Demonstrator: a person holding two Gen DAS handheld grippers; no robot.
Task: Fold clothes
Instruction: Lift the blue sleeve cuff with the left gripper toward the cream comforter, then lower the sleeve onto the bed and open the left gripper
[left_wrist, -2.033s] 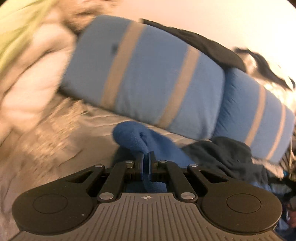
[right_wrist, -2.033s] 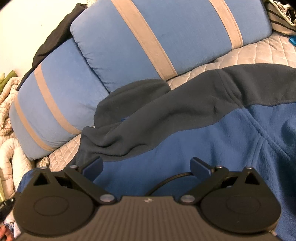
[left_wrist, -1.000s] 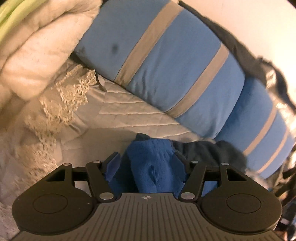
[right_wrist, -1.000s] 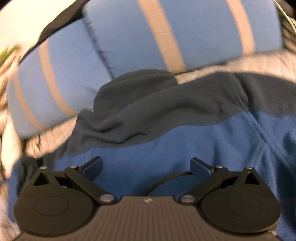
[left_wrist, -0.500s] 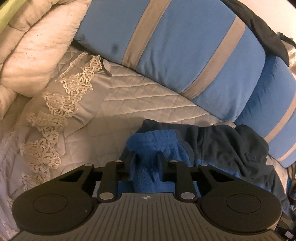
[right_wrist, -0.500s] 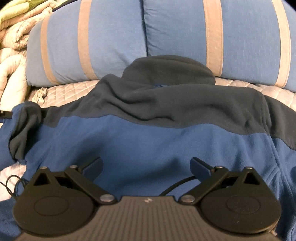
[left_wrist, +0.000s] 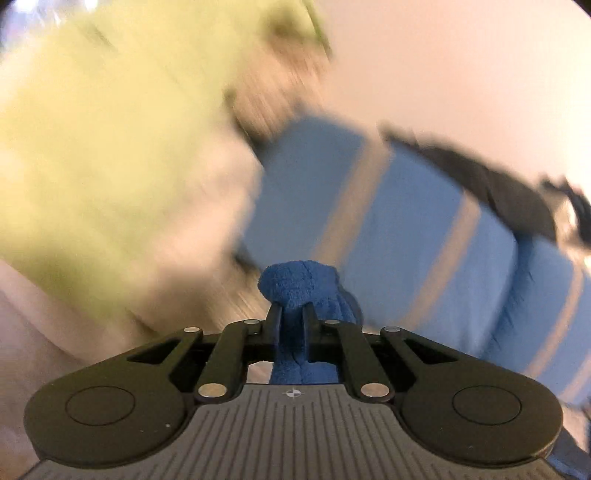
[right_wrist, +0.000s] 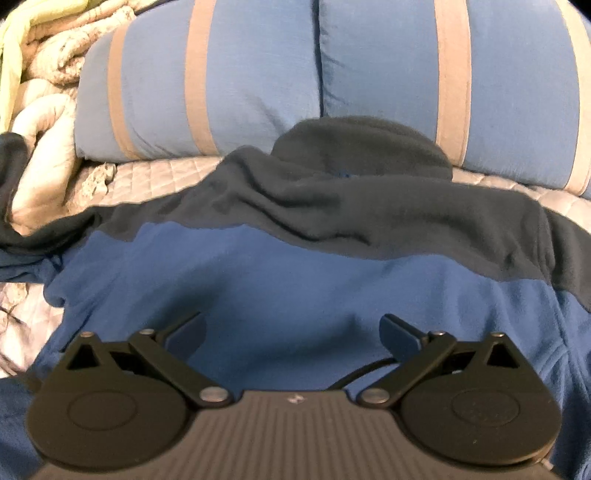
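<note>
Item: fleece jacket (right_wrist: 280, 288), blue body with dark grey yoke and collar, lying spread on the bed (right_wrist: 155, 181), collar toward the striped pillows (right_wrist: 236, 85) at the head edge.

Left gripper (left_wrist: 292, 314): I am holding its jaws clamped together on a bunched blue sleeve end (left_wrist: 299, 284), which is sticking out past the tips. The left wrist view is smearing with motion; only the pillows and a pale green blanket (left_wrist: 103, 147) are reading through the blur.

Right gripper (right_wrist: 291, 328): I am keeping its jaws wide apart, nothing between them, hovering over the blue body near the foot edge.

Key relation: the sleeve is running from the left jaws back toward the jacket body, so I am judging the left hand the one placed to carry it across the chest.

Change: a second ago the left jaws were standing open around the sleeve low over the quilting; now they are shut on it and lifting it clear.
</note>
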